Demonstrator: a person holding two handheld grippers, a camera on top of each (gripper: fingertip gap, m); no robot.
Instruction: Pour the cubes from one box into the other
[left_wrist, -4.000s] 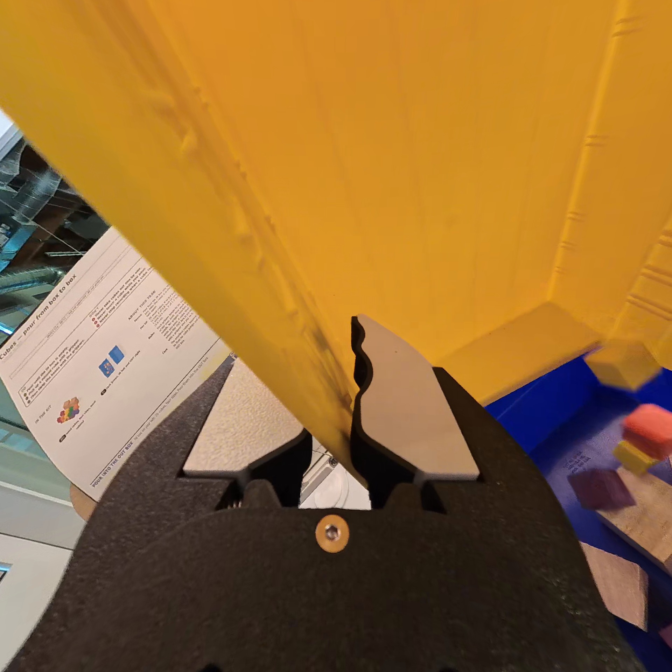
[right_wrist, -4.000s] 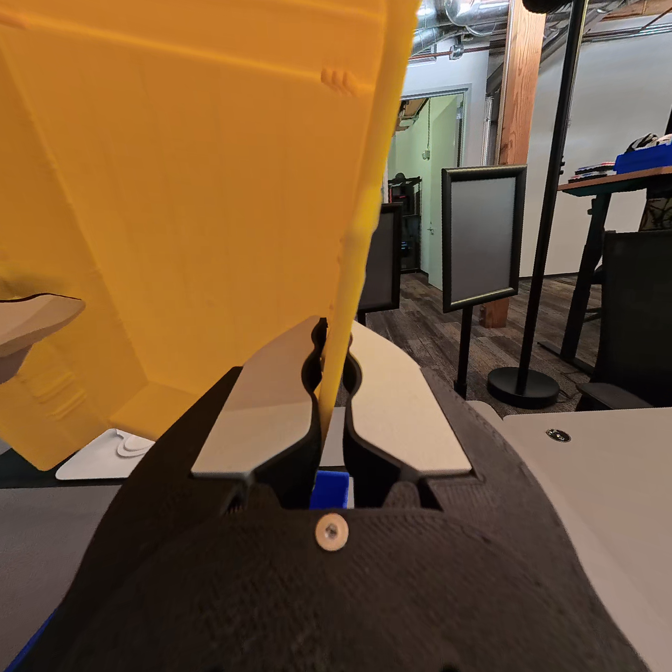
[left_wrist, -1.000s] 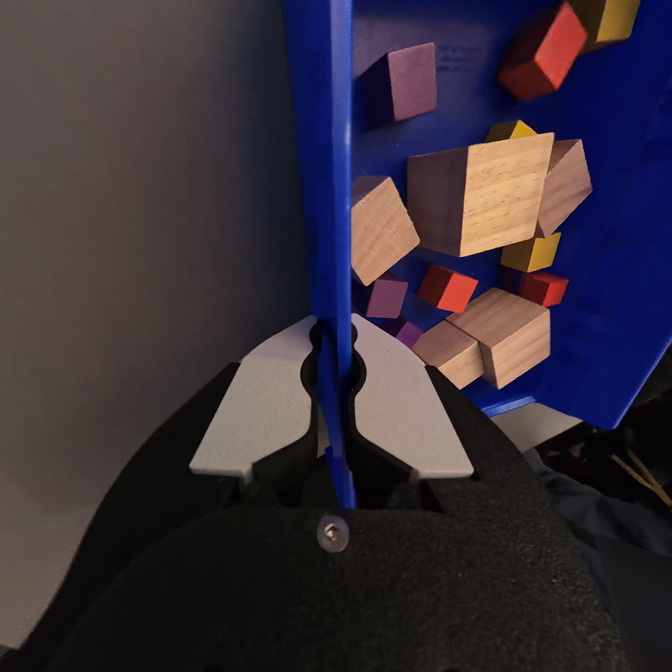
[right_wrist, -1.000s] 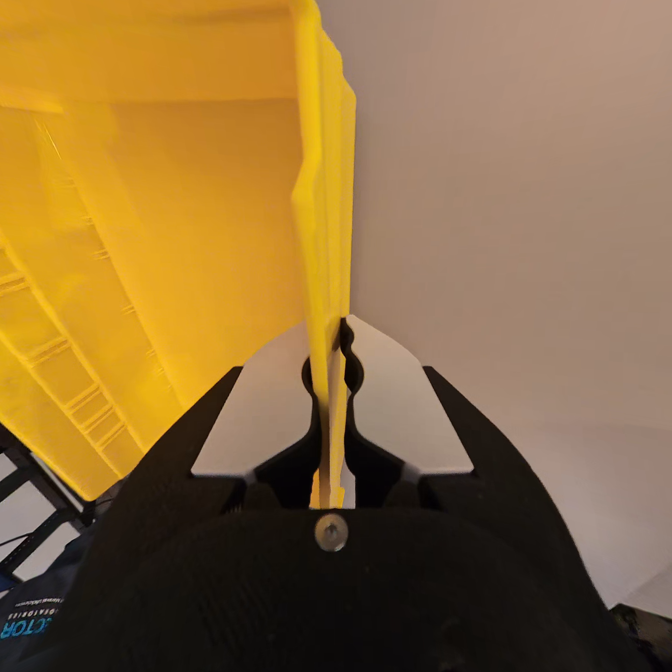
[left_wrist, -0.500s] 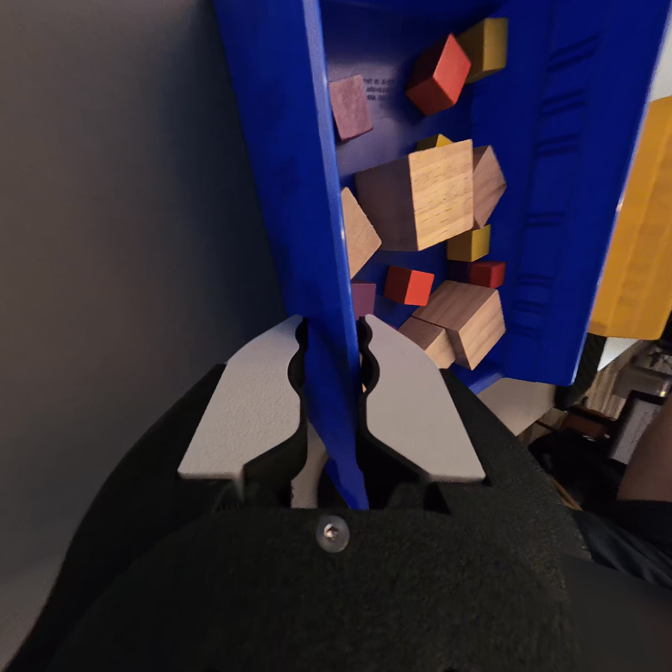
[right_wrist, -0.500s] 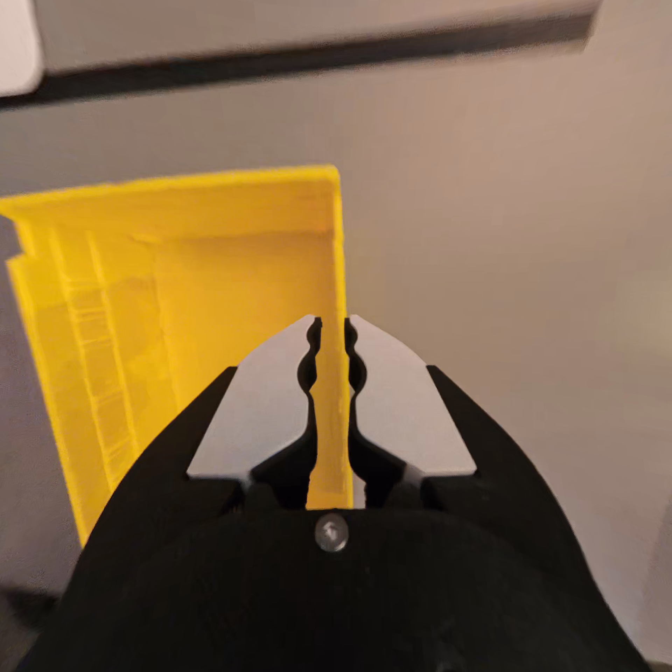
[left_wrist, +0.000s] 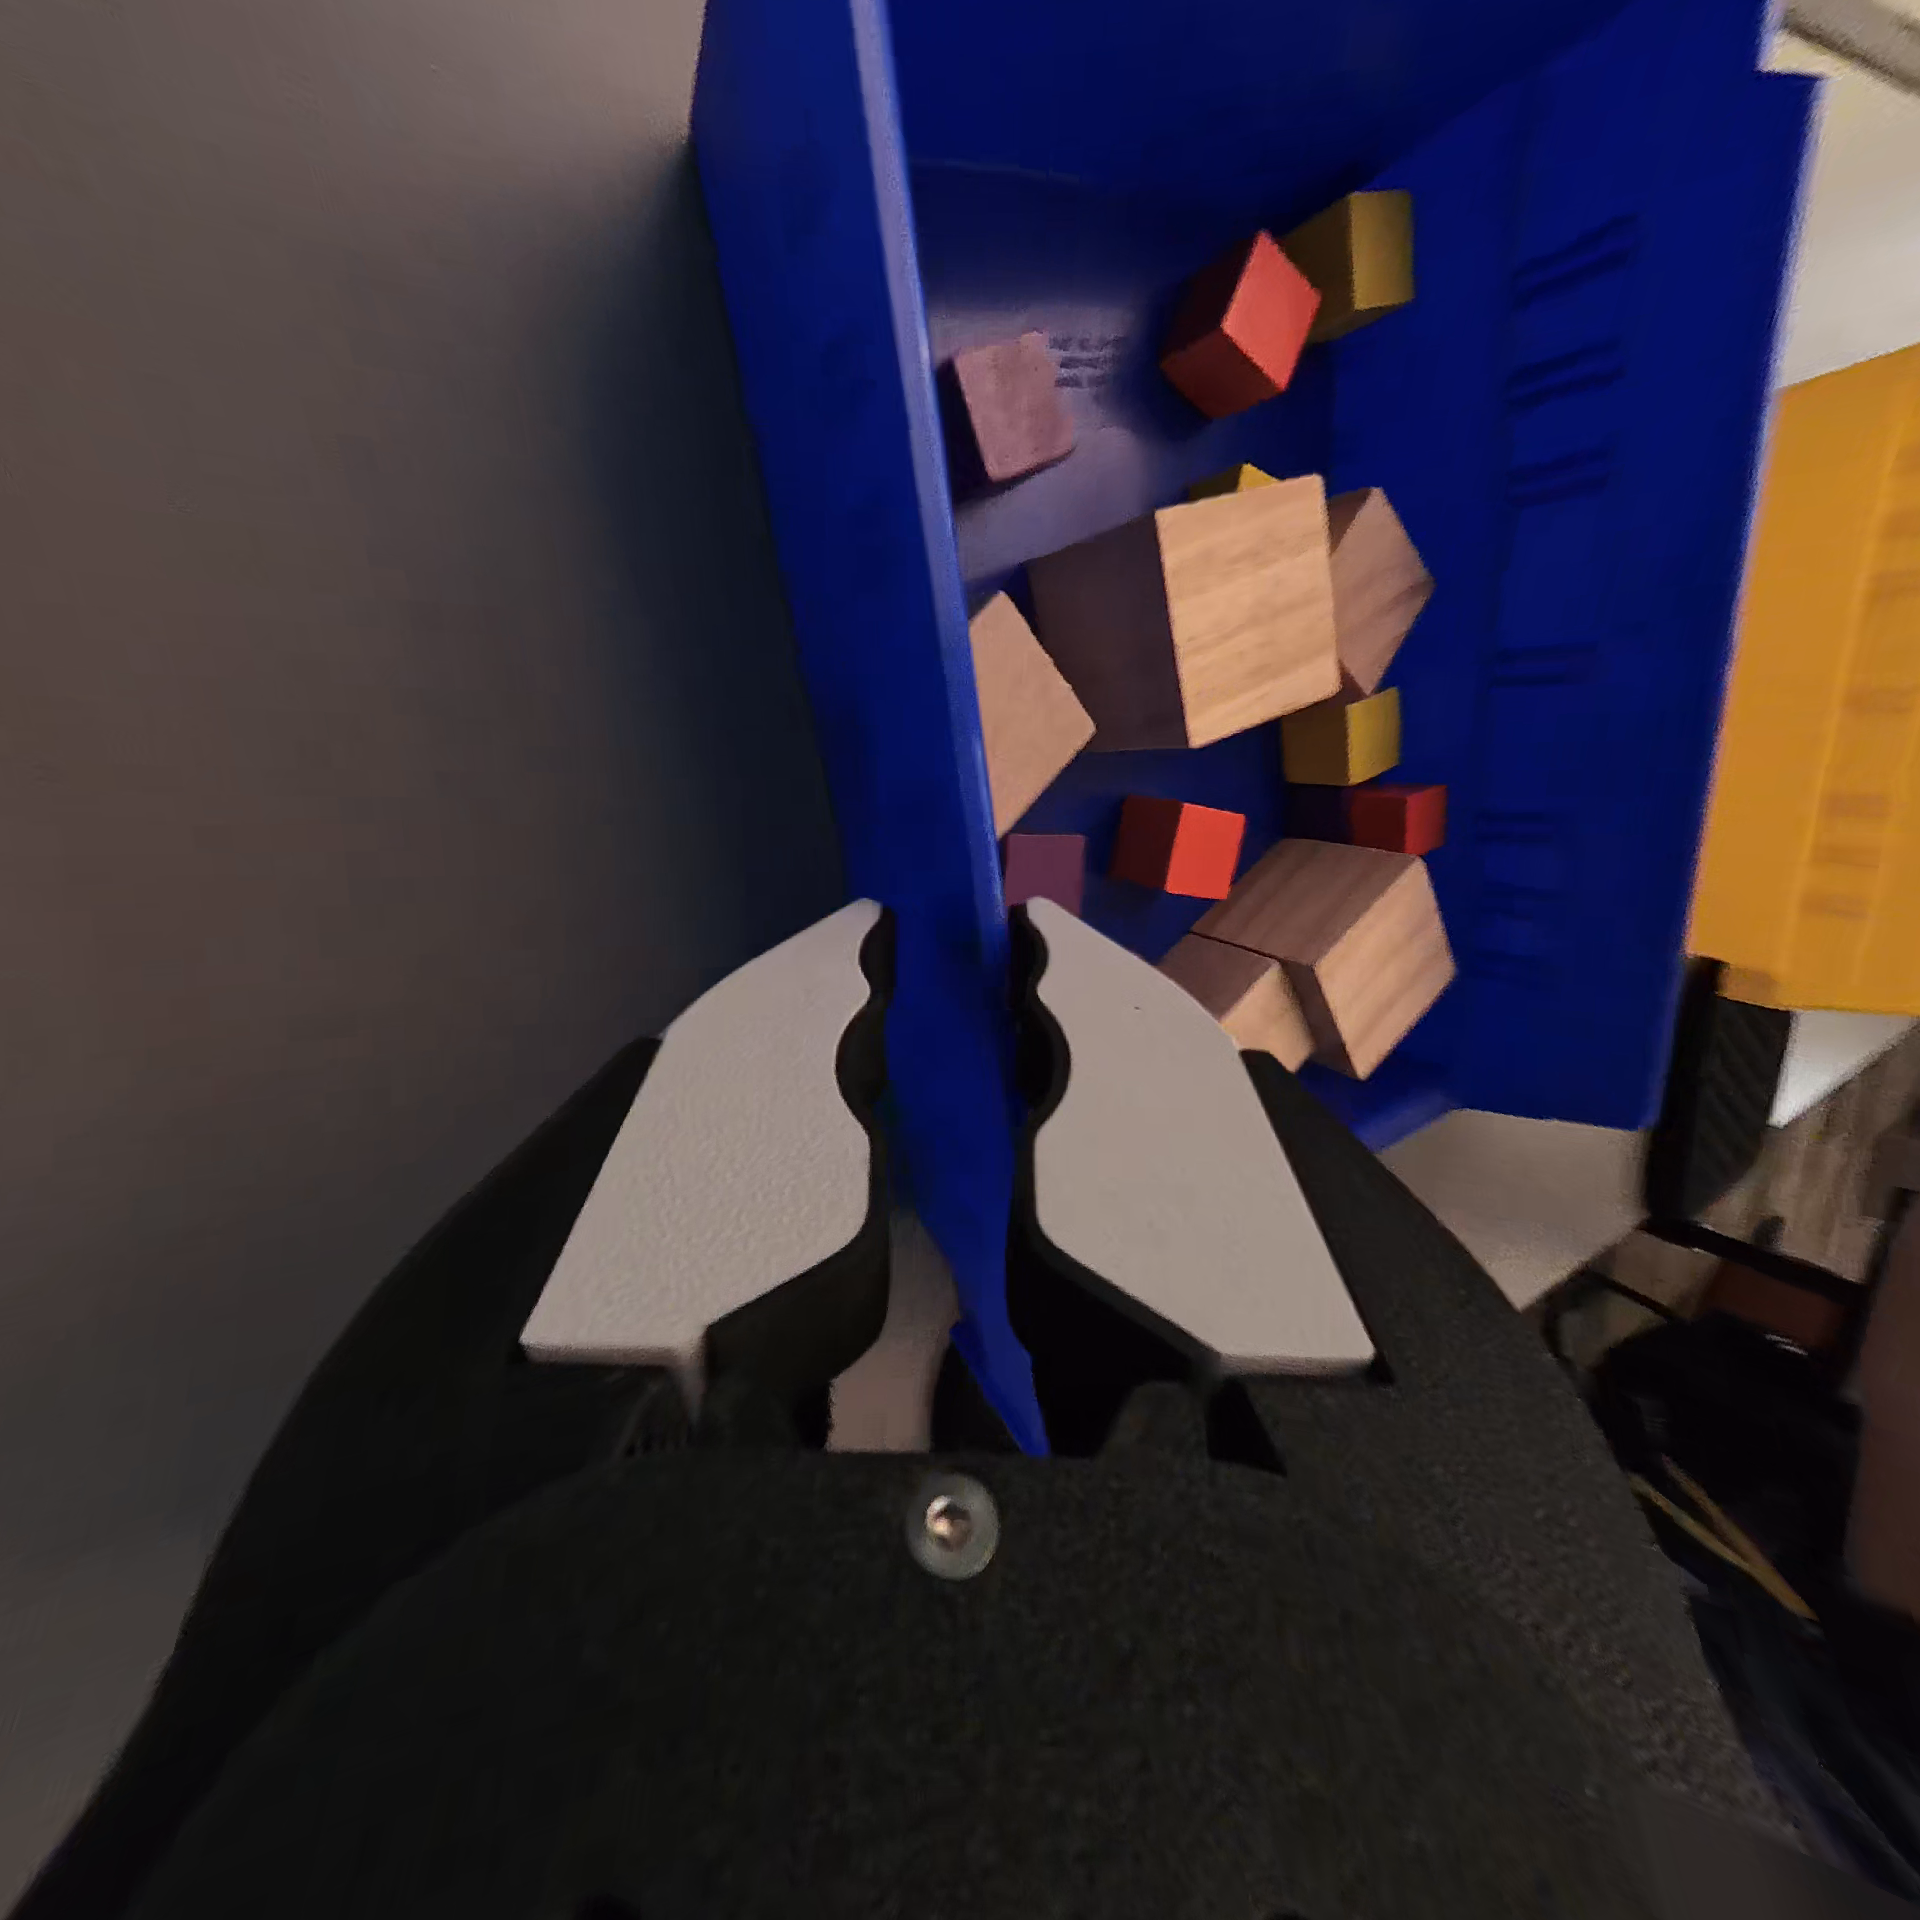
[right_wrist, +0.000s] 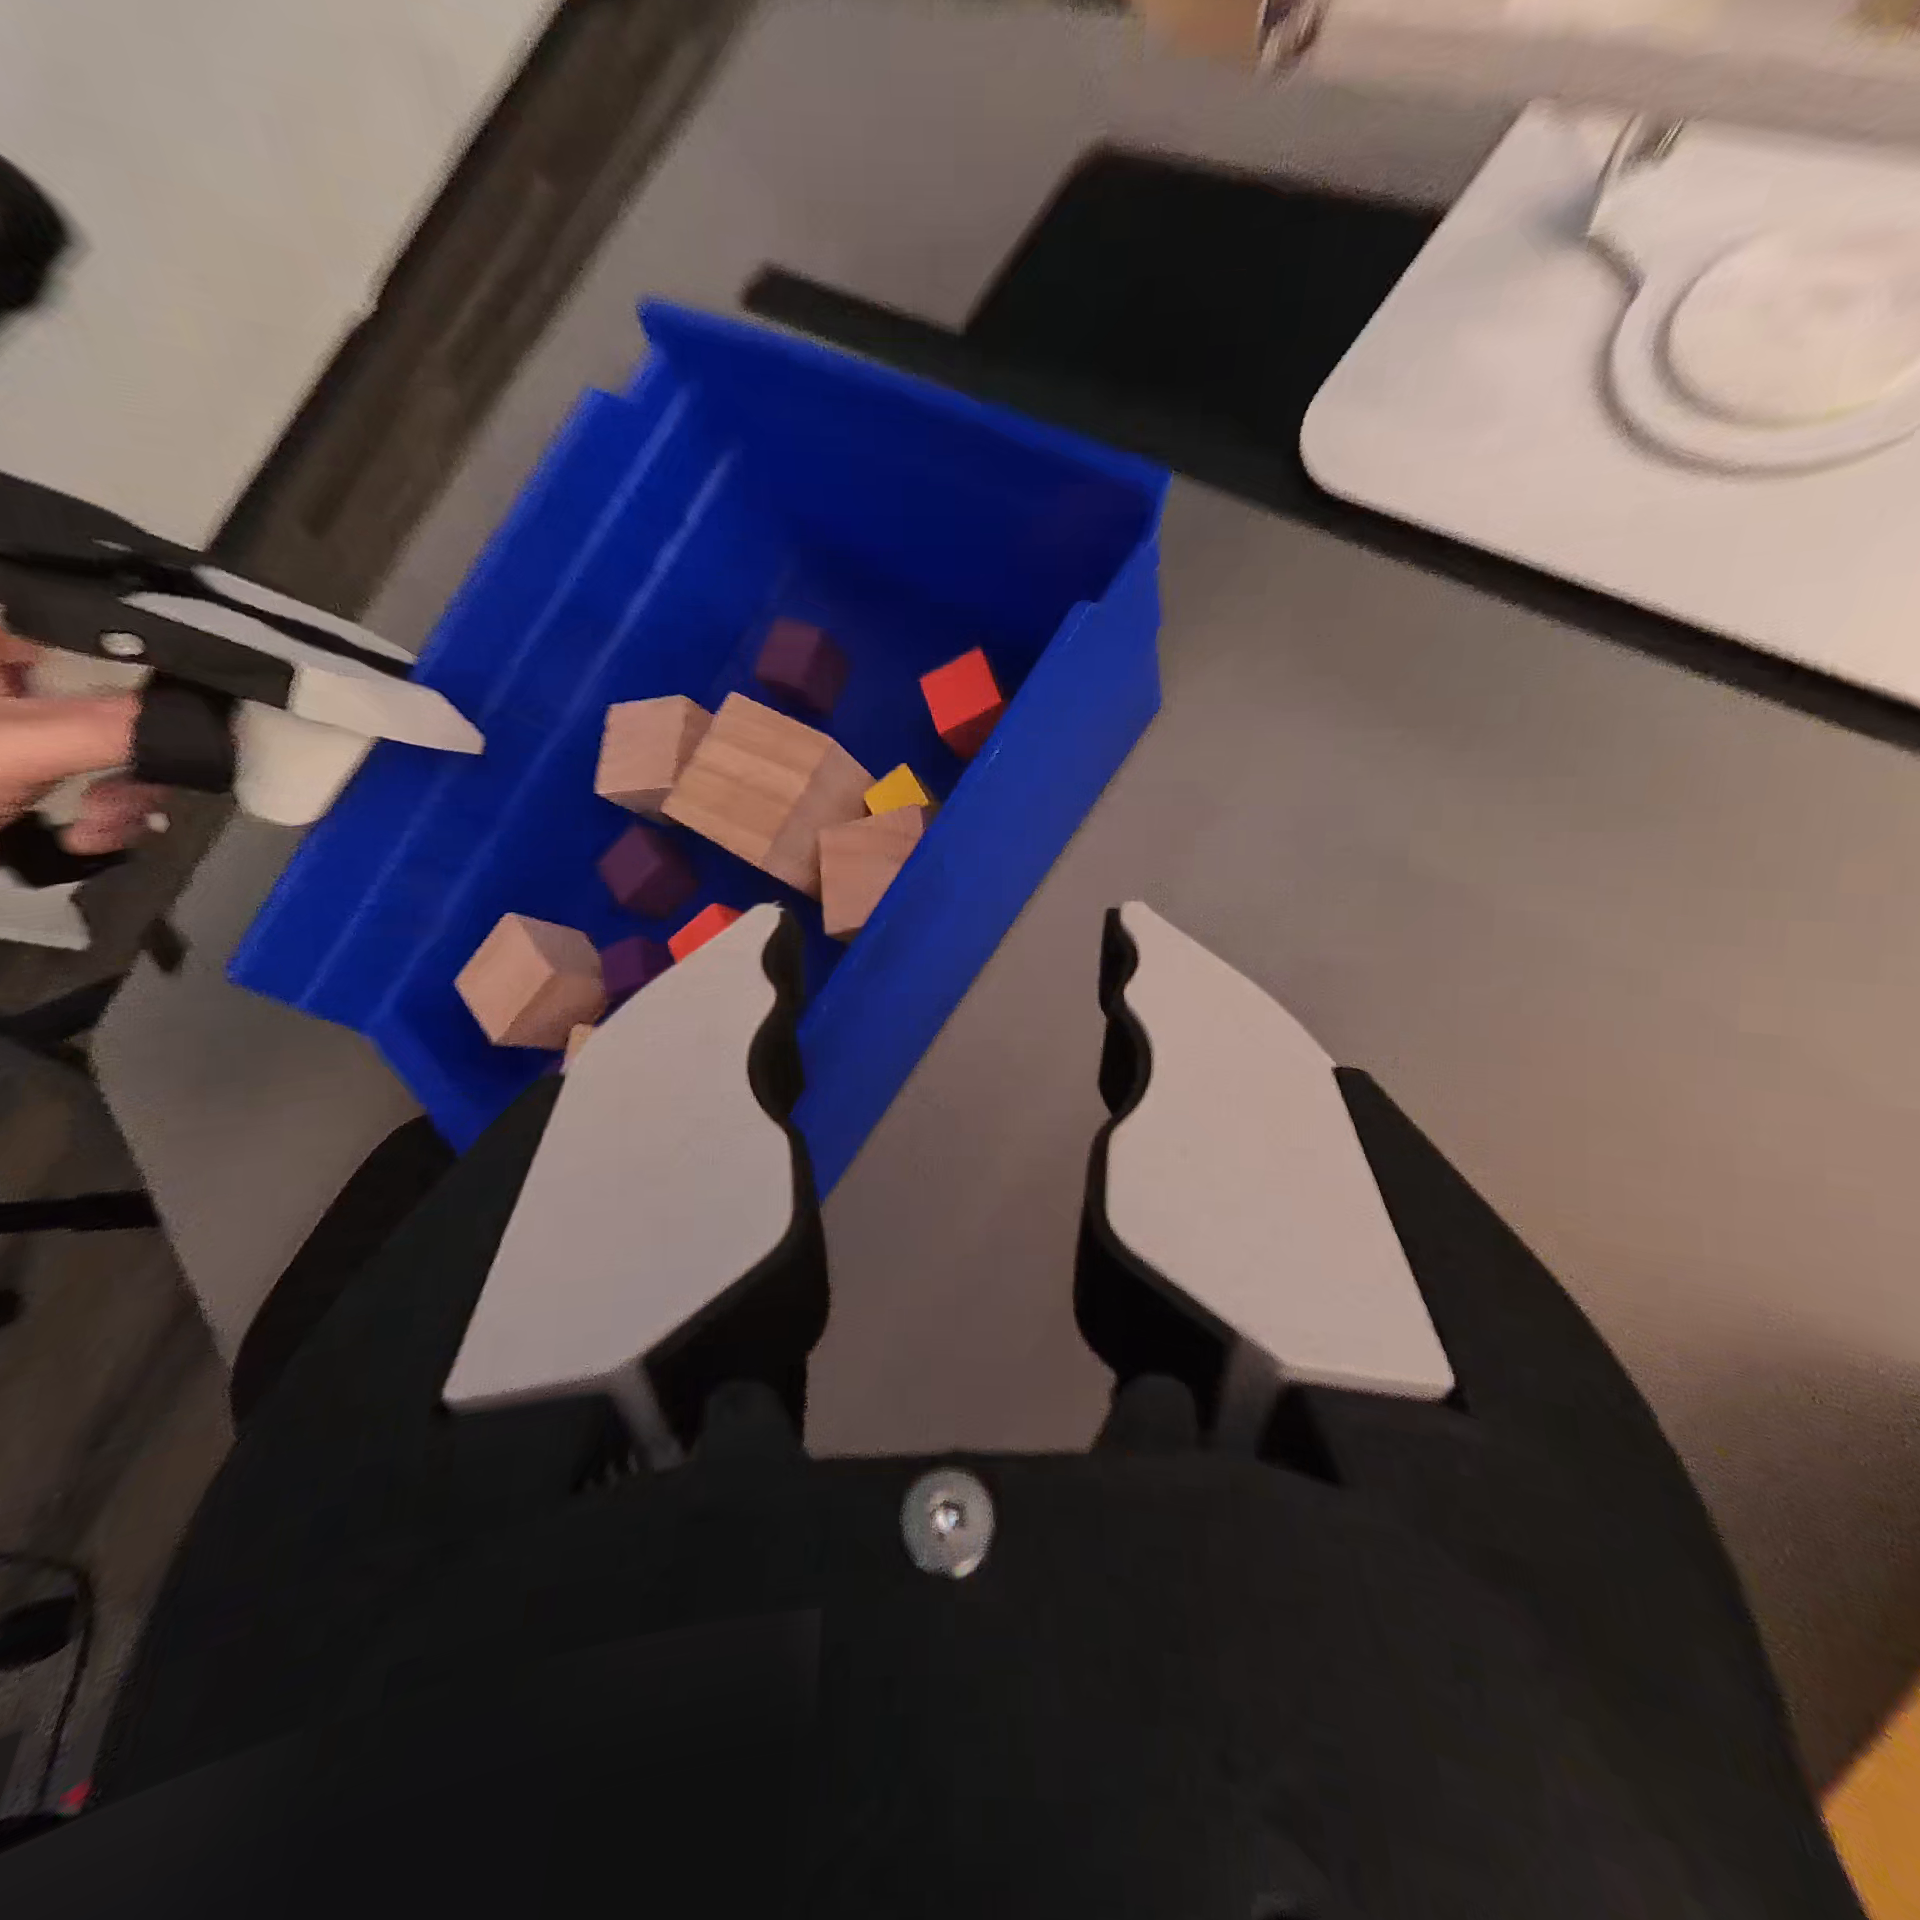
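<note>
With the cubes (right_wrist: 748, 790) already lying in the blue box (right_wrist: 997, 862), plain wooden blocks heaped near the middle and small red, yellow and purple ones scattered round them, the pour looks finished and what is left is the letting go. That box sits on the grey desk (right_wrist: 1455, 935), its long axis running from lower left to upper right in the right wrist view, well ahead of and to the left of the right tool (right_wrist: 945, 925), whose jaws are spread wide over bare desk and hold nothing; its left finger merely overlaps the box's near corner in the view. Closer by far is the left tool (left_wrist: 945, 925), pressed together on the long side wall of the blue box (left_wrist: 831, 520), the wall standing upright between its jaws and the cubes (left_wrist: 1236, 613) just beyond the right finger. From the right wrist view the same left tool (right_wrist: 384, 707) comes in level from the left edge, a person's hand (right_wrist: 62, 738) behind it. An edge of the yellow box (left_wrist: 1849, 665) shows beyond the blue one, apparently empty. A white pad (right_wrist: 1621, 416) lies at the desk's far right
</note>
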